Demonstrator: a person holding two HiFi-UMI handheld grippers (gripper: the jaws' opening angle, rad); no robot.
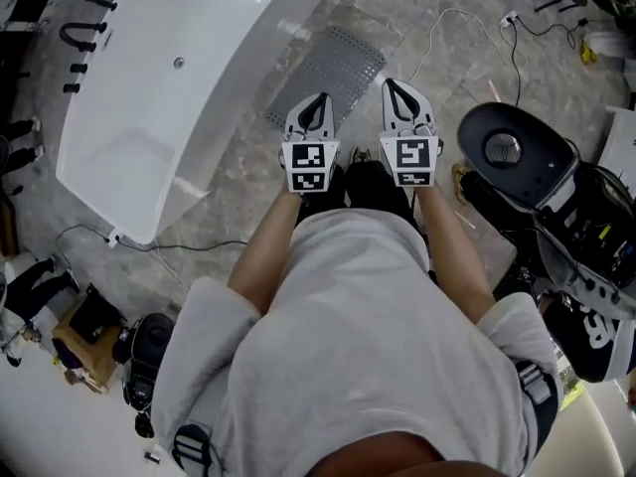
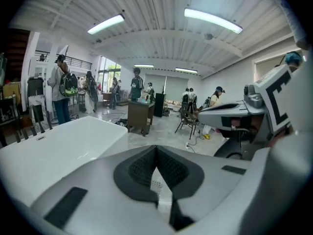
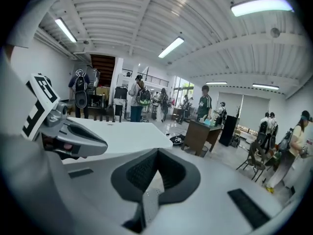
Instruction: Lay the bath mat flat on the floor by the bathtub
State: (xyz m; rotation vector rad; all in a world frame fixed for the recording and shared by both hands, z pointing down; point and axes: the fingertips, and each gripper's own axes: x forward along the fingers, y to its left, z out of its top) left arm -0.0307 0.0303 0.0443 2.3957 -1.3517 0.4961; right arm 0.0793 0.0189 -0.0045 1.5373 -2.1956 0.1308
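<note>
1. Head view: the grey bath mat (image 1: 328, 68) lies on the floor at upper centre, beside the bathtub (image 1: 149, 97); the left tool (image 1: 318, 105) and right tool (image 1: 397, 92) hover just below it.
2. Left gripper view: the left tool (image 2: 156, 151) is fully closed, gripping nothing.
3. Right gripper view: the right tool (image 3: 157, 153) is likewise closed and empty.

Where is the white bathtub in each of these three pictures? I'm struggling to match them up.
Head view: the bathtub fills the upper left.
Left gripper view: low on the left, a white rim.
Right gripper view: left of centre, a white slab.
Shared landmark: the brown desk beyond the tub in both gripper views; the head view lacks it.
</note>
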